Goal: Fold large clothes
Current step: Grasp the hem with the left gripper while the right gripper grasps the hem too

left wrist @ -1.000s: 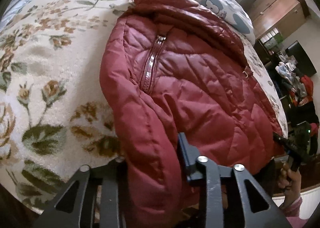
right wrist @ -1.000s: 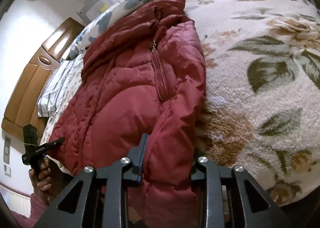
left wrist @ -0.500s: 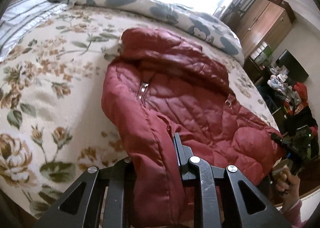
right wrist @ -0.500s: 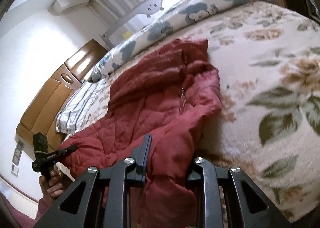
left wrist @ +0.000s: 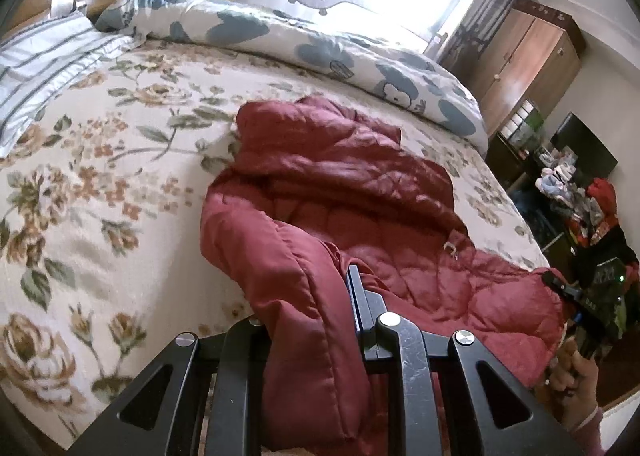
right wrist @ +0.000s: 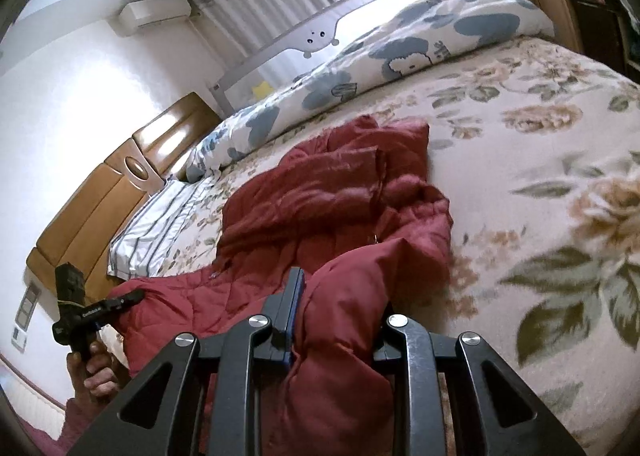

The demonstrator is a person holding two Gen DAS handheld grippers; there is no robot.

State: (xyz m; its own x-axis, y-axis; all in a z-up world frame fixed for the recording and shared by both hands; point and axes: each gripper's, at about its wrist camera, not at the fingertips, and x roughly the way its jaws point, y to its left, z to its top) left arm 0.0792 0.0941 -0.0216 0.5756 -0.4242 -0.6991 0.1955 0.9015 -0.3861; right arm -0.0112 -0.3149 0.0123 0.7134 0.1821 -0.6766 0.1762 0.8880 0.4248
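Note:
A dark red quilted puffer jacket lies on the floral bedspread, its hood toward the far pillows. My left gripper is shut on the jacket's near left hem corner and holds it raised above the bed. My right gripper is shut on the near right hem corner of the jacket, also raised. The lower part of the jacket hangs and bunches between the two grippers. Each gripper shows in the other's view, the right one and the left one.
A rolled blue-and-white duvet lies along the far side of the bed. A striped pillow and wooden headboard are at one end. A wooden wardrobe and cluttered items stand beyond the other end.
Both grippers have lifted the jacket's hem up and back from the bed. The jacket's lower half now rises off the bedspread and bunches, and more of the room shows.

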